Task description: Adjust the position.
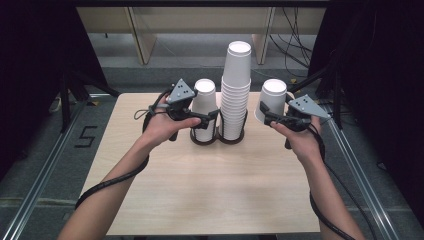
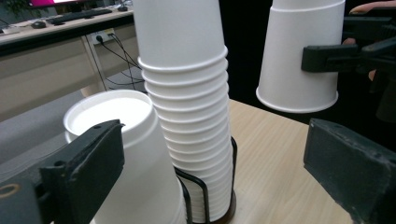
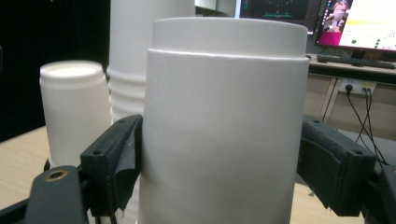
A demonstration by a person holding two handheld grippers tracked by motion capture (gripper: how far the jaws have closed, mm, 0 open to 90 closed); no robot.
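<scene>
The paper cup (image 1: 272, 100) hung upside down in the air to the right of the tall stack of cups (image 1: 236, 90), well apart from it and above the table (image 1: 210, 180). The right gripper (image 1: 266, 119) was clamped on its wall, one black jaw pressed to each side, as the right gripper view showed close up (image 3: 224, 130). In the left gripper view the same cup (image 2: 299, 56) floated clear of the tabletop, beyond and to the right of the stack (image 2: 187, 107).

The tall stack stood upside down in a black wire holder (image 1: 220, 137). Just to the left of the stack, in the holder's other ring, stood a short stack of cups (image 1: 204, 107), also upside down.

The left gripper (image 1: 212, 116) reached in front of that short stack, its jaws spread wide with the short stack (image 2: 126, 154) and the base of the tall one between them, neither pad pressing on a cup.
</scene>
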